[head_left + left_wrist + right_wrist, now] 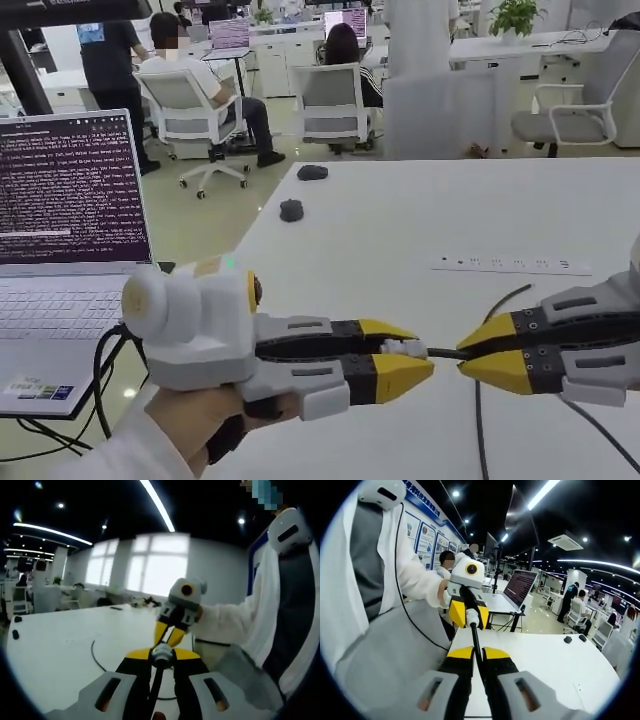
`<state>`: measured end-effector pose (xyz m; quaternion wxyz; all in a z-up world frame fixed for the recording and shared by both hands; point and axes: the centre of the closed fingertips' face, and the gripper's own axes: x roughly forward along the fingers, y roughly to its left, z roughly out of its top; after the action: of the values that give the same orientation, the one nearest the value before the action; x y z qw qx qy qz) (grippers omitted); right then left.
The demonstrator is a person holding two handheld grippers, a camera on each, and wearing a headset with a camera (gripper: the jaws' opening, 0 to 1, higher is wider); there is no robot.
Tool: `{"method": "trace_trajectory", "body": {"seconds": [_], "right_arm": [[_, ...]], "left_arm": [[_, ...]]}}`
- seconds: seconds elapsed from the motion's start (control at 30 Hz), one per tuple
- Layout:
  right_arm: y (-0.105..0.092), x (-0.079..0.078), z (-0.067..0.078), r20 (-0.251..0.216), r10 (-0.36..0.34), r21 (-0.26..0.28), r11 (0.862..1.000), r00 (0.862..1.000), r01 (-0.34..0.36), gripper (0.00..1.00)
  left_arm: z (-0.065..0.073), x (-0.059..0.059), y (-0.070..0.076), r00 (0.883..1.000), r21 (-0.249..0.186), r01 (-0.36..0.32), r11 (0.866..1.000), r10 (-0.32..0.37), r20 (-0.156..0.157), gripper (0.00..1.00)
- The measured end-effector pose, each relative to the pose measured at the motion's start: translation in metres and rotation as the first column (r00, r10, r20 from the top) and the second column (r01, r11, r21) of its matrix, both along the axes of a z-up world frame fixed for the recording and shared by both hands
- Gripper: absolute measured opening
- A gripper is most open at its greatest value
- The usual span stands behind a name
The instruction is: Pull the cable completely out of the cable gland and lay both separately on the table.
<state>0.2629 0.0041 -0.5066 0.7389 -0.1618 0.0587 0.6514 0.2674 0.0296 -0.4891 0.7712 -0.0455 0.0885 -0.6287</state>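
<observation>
The small white plastic cable gland [404, 349] is sitting pinched between the left gripper's [424, 351] jaws, held up off the white worktop [400, 240]. The thin black cable [446, 353] is running straight out of it into the right gripper's [461, 356] closed jaws, with its slack trailing in curves over the worktop.

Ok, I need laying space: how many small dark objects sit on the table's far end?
2: the far dark object by the far edge of the table, and the nearer dark object slightly left of it. Others may be hidden.
</observation>
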Motion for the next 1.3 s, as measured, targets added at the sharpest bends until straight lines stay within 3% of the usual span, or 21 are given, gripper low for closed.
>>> {"method": "trace_trajectory", "body": {"seconds": [0.3,0.6,1.1,1.3], "right_arm": [[-0.025,0.005,-0.012,-0.030,-0.071,-0.013,0.997,0.997,0.071,0.05],[-0.041,0.005,-0.020,-0.061,-0.123,-0.009,0.992,0.991,0.123,0.06],[-0.039,0.004,-0.026,-0.062,-0.122,-0.016,0.992,0.991,0.122,0.06],[-0.036,0.007,-0.019,-0.061,-0.116,-0.012,0.993,0.991,0.115,0.11]], "left_arm": [[0.000,0.003,0.010,1.000,-0.002,-0.022,1.000,0.022,-0.004,0.17],[-0.002,0.002,0.011,1.000,0.011,-0.017,1.000,0.017,-0.002,0.17],[0.004,-0.002,0.006,1.000,0.012,0.001,1.000,-0.002,0.011,0.17],[0.004,-0.004,0.005,1.000,0.011,0.004,1.000,-0.005,0.014,0.17]]}}
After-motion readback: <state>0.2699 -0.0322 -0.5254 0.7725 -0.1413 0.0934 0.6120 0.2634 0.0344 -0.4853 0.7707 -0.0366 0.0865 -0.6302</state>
